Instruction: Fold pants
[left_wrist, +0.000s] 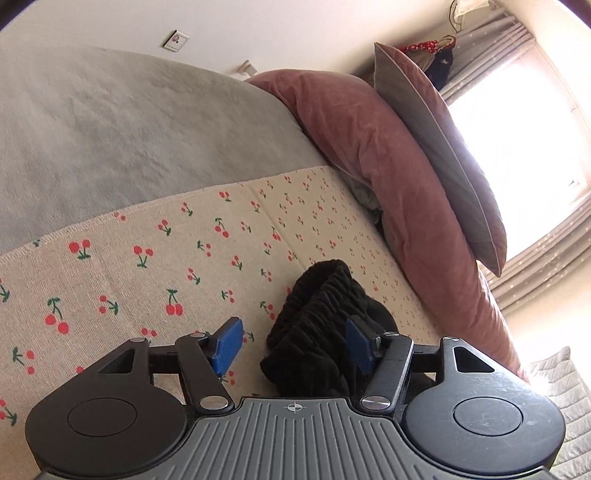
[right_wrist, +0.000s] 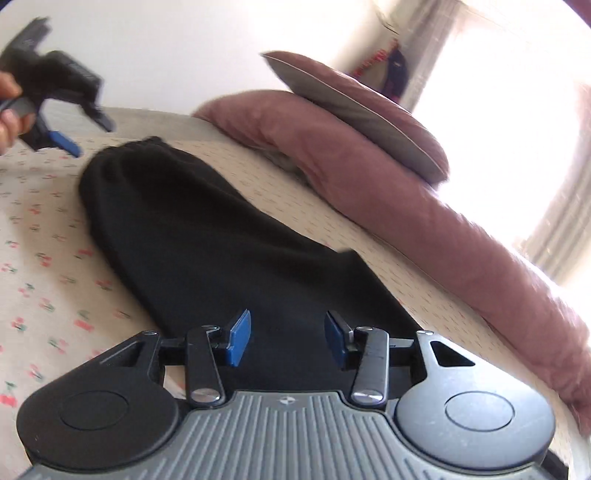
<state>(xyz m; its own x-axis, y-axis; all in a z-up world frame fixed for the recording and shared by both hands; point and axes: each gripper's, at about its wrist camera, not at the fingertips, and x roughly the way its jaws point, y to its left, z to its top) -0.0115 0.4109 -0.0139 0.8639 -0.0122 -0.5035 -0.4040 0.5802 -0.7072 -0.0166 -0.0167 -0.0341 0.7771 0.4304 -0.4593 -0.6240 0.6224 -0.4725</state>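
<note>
The black pants (right_wrist: 207, 236) lie stretched out on the cherry-print cloth (right_wrist: 44, 266), with the elastic waistband (left_wrist: 321, 295) at the far end in the right wrist view. My left gripper (left_wrist: 294, 345) is at that waistband and stands open. The bunched band sits between the blue pads, against the right pad (left_wrist: 360, 347) and apart from the left one. In the right wrist view the left gripper (right_wrist: 85, 133) shows at the upper left, held by a hand (right_wrist: 7, 107). My right gripper (right_wrist: 288, 338) hovers open over the leg end, with flat fabric under the gap.
A long pink bolster (left_wrist: 369, 147) with a grey cushion (left_wrist: 443, 155) on it lines the right side of the bed. A grey blanket (left_wrist: 110, 129) covers the bed beyond the cherry-print cloth (left_wrist: 147, 266). A bright window with grey curtains (left_wrist: 546, 229) is at the right.
</note>
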